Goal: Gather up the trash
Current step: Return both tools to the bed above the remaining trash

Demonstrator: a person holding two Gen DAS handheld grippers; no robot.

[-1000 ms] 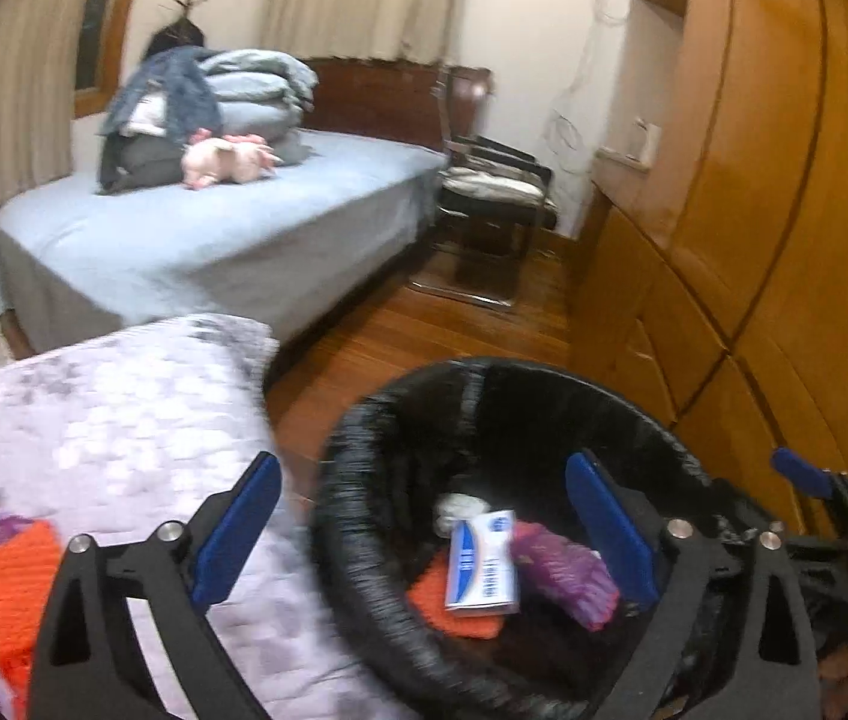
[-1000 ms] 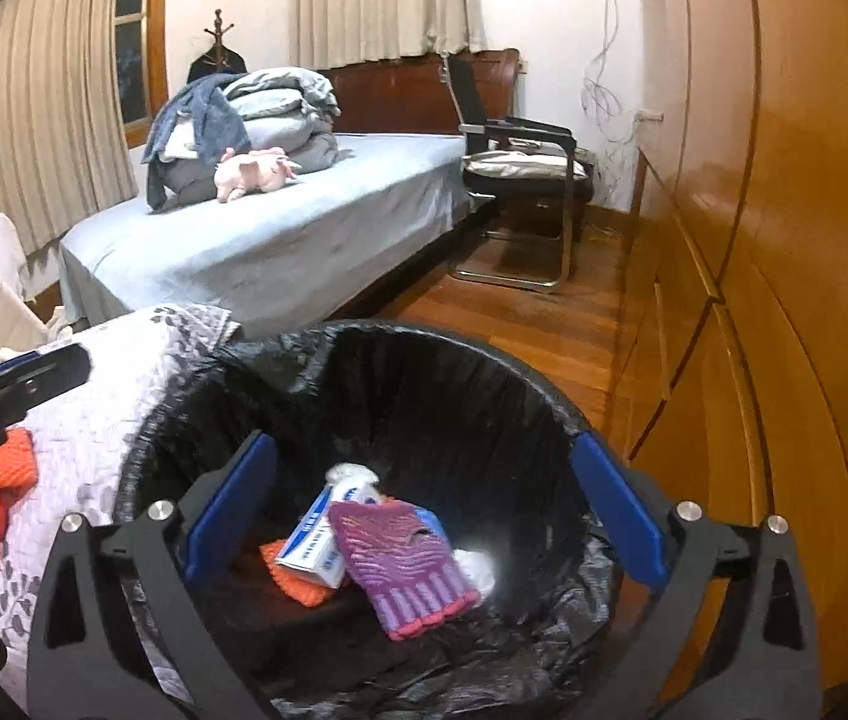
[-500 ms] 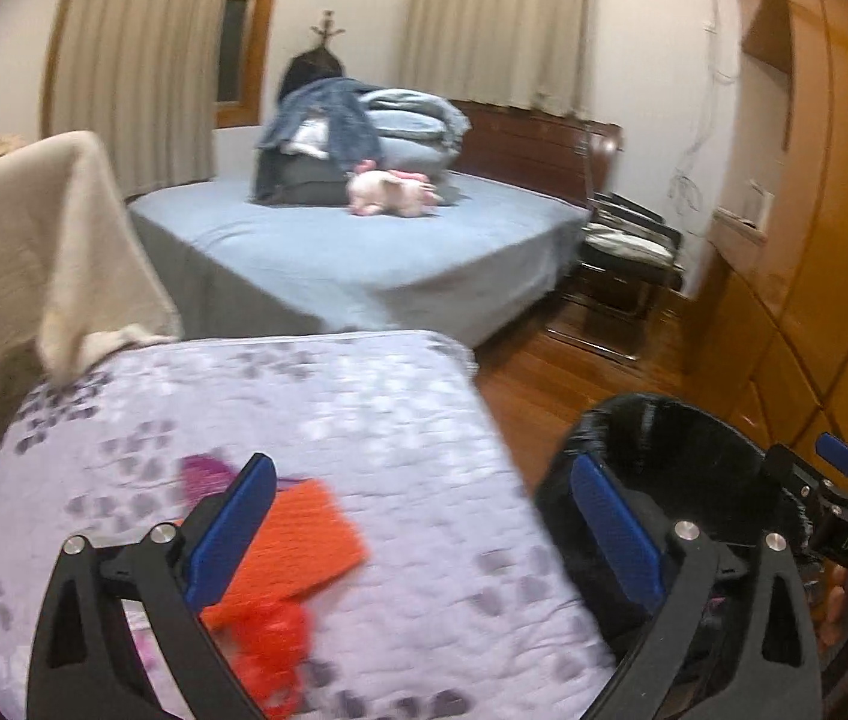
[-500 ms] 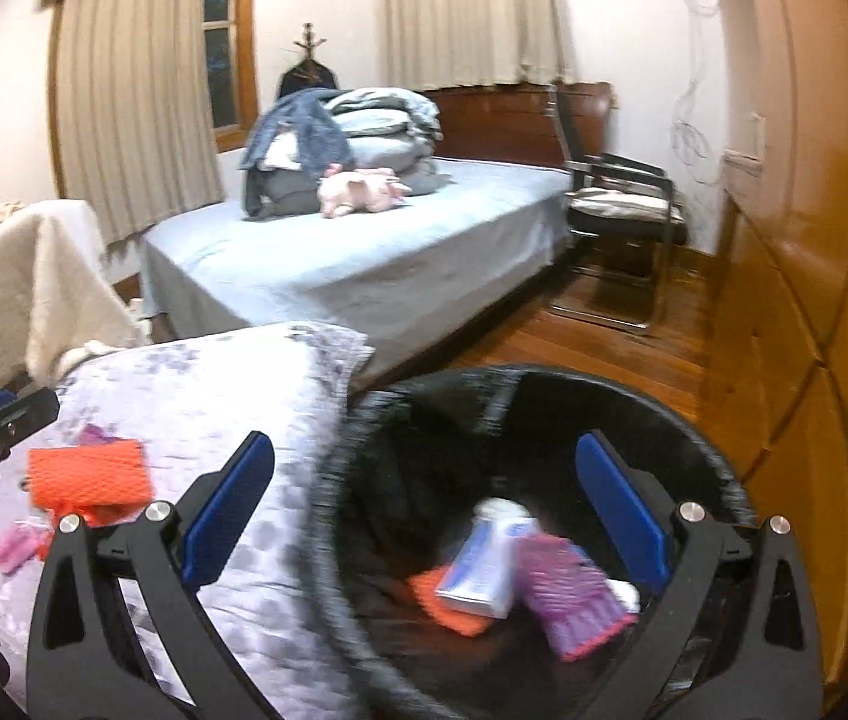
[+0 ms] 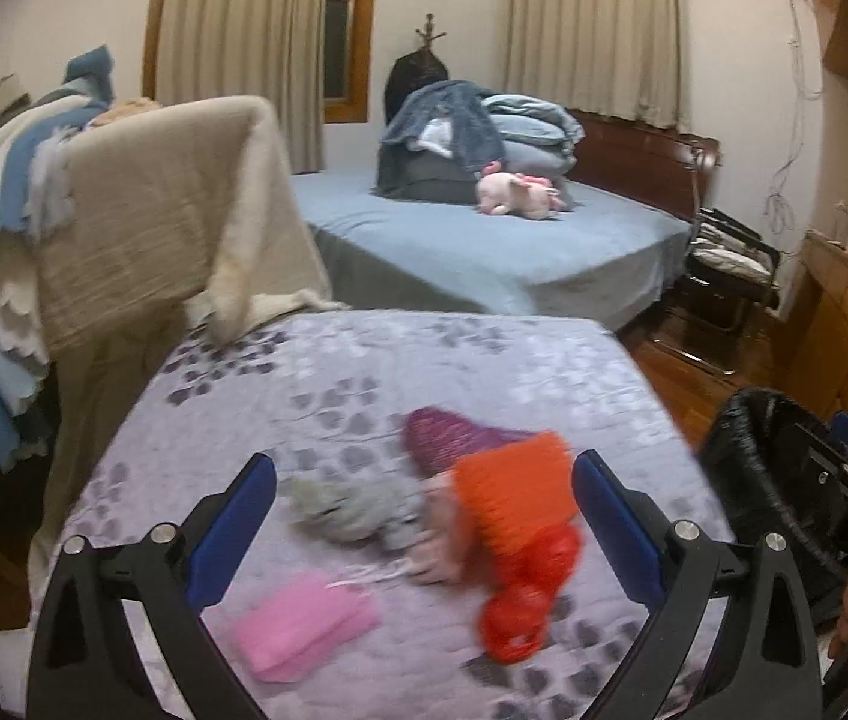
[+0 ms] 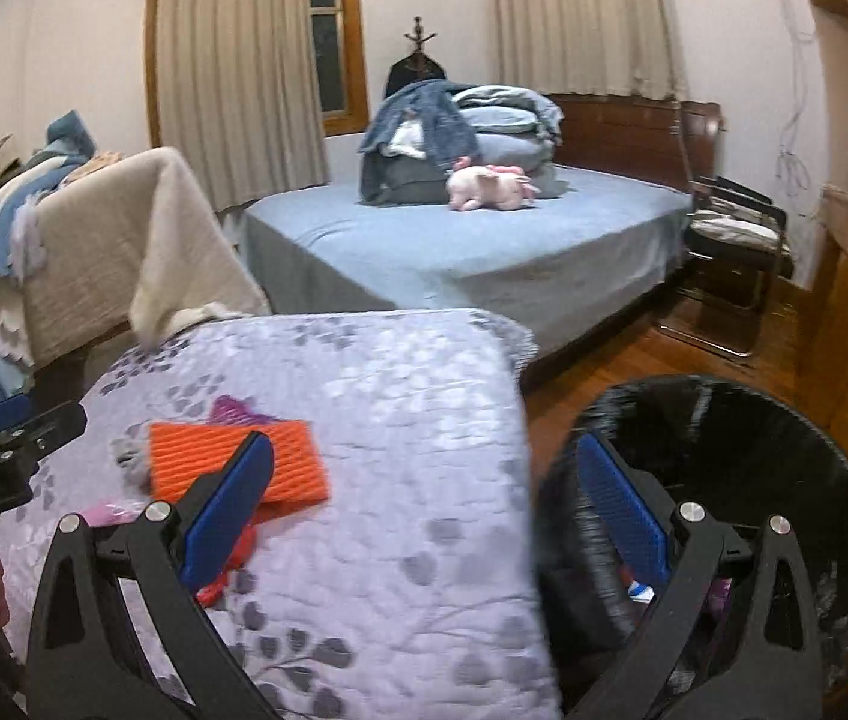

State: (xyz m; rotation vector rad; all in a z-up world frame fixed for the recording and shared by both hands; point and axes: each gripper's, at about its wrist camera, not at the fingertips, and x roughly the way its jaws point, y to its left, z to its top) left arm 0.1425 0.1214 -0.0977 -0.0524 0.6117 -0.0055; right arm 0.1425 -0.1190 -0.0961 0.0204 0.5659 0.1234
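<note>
Several pieces of trash lie on the lilac-patterned desk point(image 5: 484, 372) in front of my left gripper point(image 5: 424, 516), whose fingers point(image 5: 231, 516) are spread wide and empty. Between them, in the left wrist view, I see a grey crumpled wad point(image 5: 351, 504) near the middle of the gap, and an orange ribbed pad point(image 5: 514, 492) closer to the right-hand finger, almost touching its blue pad. A purple knitted piece point(image 5: 454, 432) pokes out from under the orange one on the far side. A red plastic lump point(image 5: 526, 594) sits just below the orange pad, nearer the camera, and a pink flat packet point(image 5: 303, 624) lies low in the frame, close to the left-hand finger. All of this is blurred, so finer detail escapes me.

My right gripper point(image 6: 424, 516) is likewise released and carries nothing. It straddles the desk edge: its left-hand finger point(image 6: 231, 504) overlaps the near corner of the orange pad in the picture, though I cannot tell whether it touches, while its right-hand finger hangs over the black-lined bin point(image 6: 784, 420) standing on the wooden floor point(image 6: 604, 372) just beside the desk. A scrap of blue-and-white packaging point(image 6: 640, 588) shows inside the bin behind that finger.
</note>
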